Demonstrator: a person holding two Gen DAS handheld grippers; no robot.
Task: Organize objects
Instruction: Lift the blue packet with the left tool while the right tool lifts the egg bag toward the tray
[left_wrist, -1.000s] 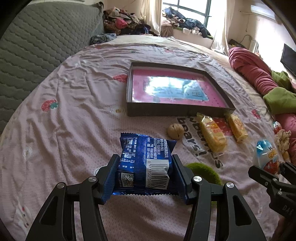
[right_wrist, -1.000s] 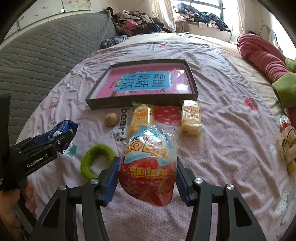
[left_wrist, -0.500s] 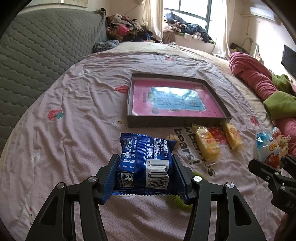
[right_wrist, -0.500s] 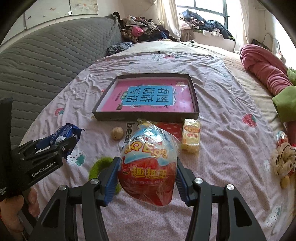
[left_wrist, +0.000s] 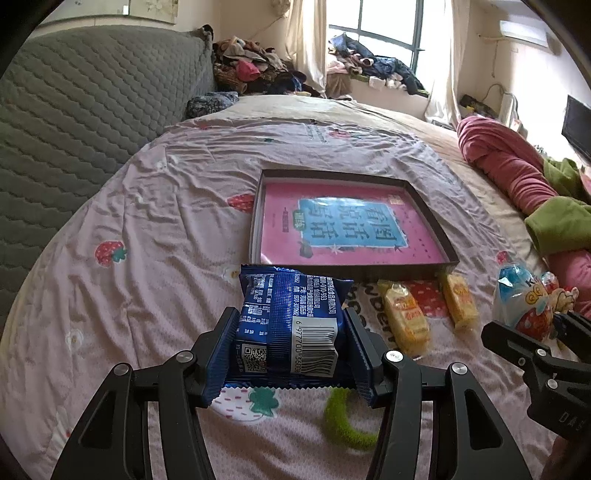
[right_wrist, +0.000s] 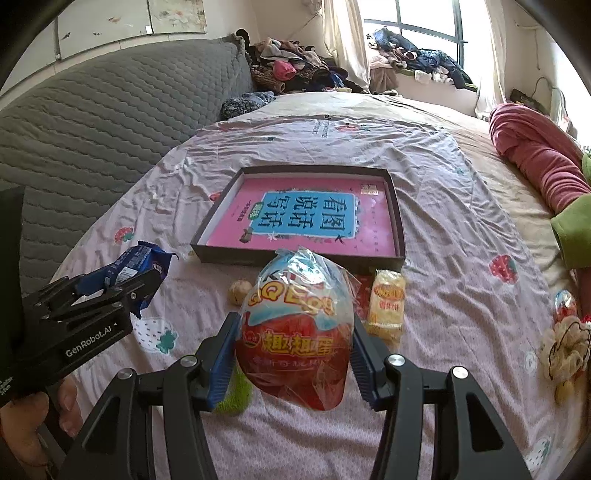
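My left gripper (left_wrist: 291, 350) is shut on a blue snack packet (left_wrist: 290, 321), held above the bed; the same packet (right_wrist: 129, 264) shows at the left of the right wrist view. My right gripper (right_wrist: 293, 354) is shut on a red and blue egg-shaped toy in clear wrap (right_wrist: 295, 332), also off the bed; that wrapped egg (left_wrist: 524, 299) appears at the right of the left wrist view. Ahead of both lies a dark shallow box (left_wrist: 436, 229) (right_wrist: 299, 256) with a pink and blue book in it.
On the pink bedsheet lie two yellow snack packs (left_wrist: 406, 317) (left_wrist: 458, 301), a small round beige ball (right_wrist: 239, 291), a green fuzzy ring (left_wrist: 343, 424), and small toys (right_wrist: 563, 343) at the right. A grey quilted headboard (left_wrist: 74, 122) stands left, red and green bedding (left_wrist: 517, 170) right.
Both grippers have risen with their loads still held. The bed and box look farther away and more of the room shows. The green ring and beige ball slid lower in view.
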